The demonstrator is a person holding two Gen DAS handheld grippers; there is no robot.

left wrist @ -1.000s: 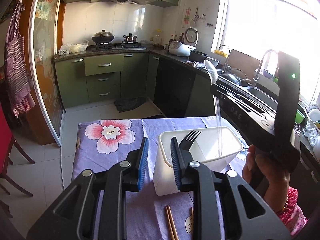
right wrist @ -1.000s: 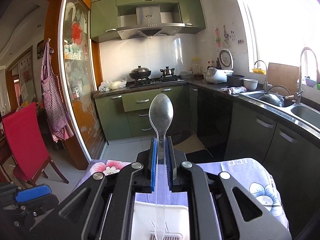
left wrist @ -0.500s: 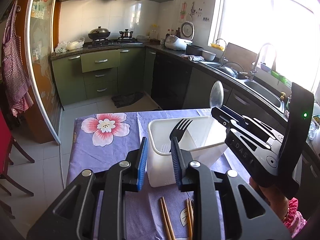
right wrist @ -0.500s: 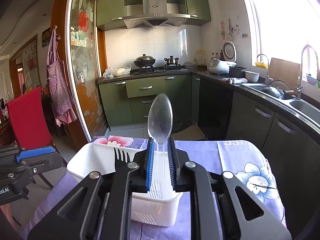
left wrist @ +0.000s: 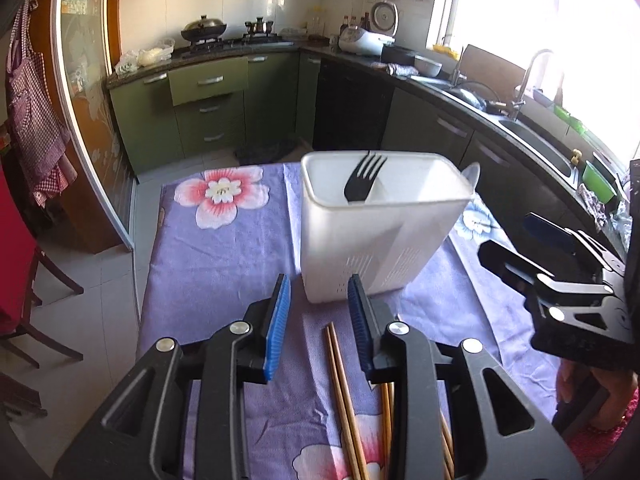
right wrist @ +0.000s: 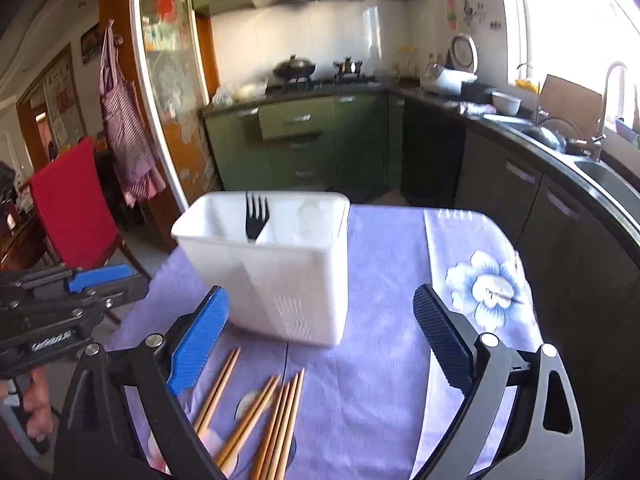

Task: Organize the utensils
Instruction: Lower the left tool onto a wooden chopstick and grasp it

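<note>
R gripper (right wrist: 320,340) has jaws spreading wide, nothing btwn them; L gripper (left wrist: 318,328) is narrowly parted and also opening, nothing pinched, though a pair of chopsticks (left wrist: 344,396) lies on the cloth in the gap below its pads. White caddy (right wrist: 272,264) stands just ahead of both tools, black fork (right wrist: 256,216) upright in its left compartment as R sees it; a clear spoon (left wrist: 470,172) shows at the caddy's far right rim from L's view, looks to be in the other compartment.

Step in hand, my read: fork and spoon are stowed, chopsticks are next. More chopsticks (right wrist: 264,420) lie fanned on the purple tablecloth (right wrist: 392,280) right under R's blue left pad, near side of the caddy. Next move prob calls for lowering one tool onto a pair, lining pads across the sticks, closing gently so they don't scissor apart, then tipping them upright into a compartment.

Hard to tell: spoon is transparent, in R's view only a pale blur inside the caddy; how deep it sits is unclear. Chopstick ends run under both tool bodies and off the bottom edge, so exact count can't be made out. Caddy floor is hidden by its walls. A hand (right wrist: 36,412) grips L's handle, partly cut off.
</note>
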